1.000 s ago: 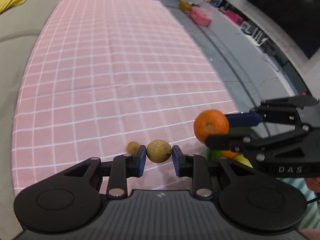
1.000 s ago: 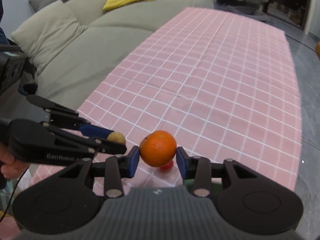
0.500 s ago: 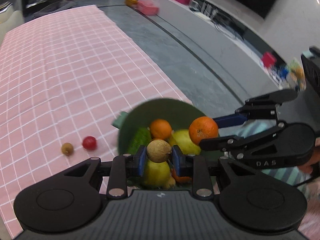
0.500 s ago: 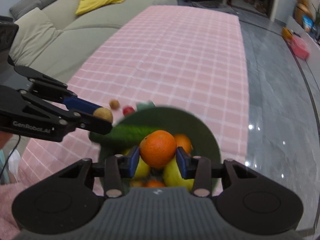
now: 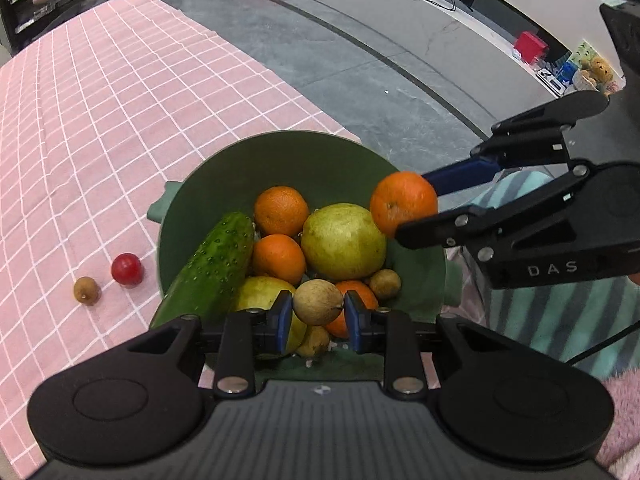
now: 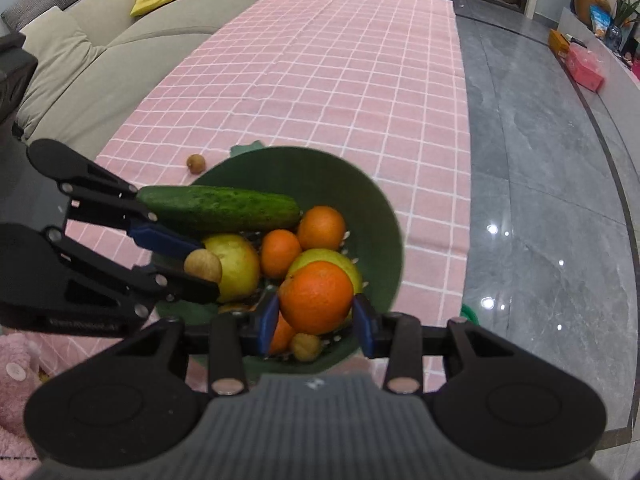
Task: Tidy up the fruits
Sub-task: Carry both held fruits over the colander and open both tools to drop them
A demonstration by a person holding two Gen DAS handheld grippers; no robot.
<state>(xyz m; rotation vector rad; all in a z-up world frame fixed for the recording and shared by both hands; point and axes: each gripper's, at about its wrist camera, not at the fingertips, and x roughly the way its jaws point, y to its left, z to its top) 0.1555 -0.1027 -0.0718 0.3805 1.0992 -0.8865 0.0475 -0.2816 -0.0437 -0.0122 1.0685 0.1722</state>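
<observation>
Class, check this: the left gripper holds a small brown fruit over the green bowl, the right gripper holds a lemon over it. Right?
Not quite. The right gripper holds an orange, not a lemon, as the right wrist view shows. The left gripper does hold the small brown fruit over the green bowl.

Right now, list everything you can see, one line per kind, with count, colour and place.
bowl: 1, dark green, on the checked cloth near its edge.
cucumber: 1, green, leaning in the bowl's left side.
oranges in bowl: at least 3, orange, amid the pile.
pale fruits: 2, yellow-green, in the bowl.
held orange: 1, orange, above the bowl.
held longan: 1, tan, above the bowl.
loose longan: 1, tan, on the cloth left of the bowl.
cherry tomato: 1, red, beside it.
cloth: 1, pink checked.
sofa: 1, beige, with a yellow cushion.
left hand-held gripper: black, blue pads, gripping the longan.
right hand-held gripper: same, gripping the orange.
</observation>
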